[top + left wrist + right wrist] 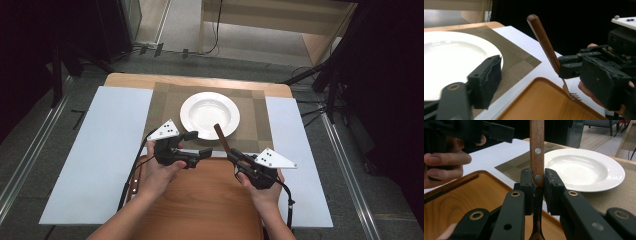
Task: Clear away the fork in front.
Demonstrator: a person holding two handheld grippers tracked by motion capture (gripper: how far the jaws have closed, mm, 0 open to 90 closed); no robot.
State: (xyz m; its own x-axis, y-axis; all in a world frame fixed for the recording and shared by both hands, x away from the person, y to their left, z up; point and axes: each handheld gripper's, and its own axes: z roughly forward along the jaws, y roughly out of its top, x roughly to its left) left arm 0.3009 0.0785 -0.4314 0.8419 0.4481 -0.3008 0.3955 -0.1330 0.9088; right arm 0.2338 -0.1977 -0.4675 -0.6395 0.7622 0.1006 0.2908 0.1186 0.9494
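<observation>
Right gripper clamped on wooden-handled metal fork, upright just beside round white plate; tines partly hidden by tray rim. Left gripper jaws apart, empty, near plate.

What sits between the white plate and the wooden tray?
In the high view, a strip of the woven placemat and the white table cover separates the plate from the tray.
</observation>
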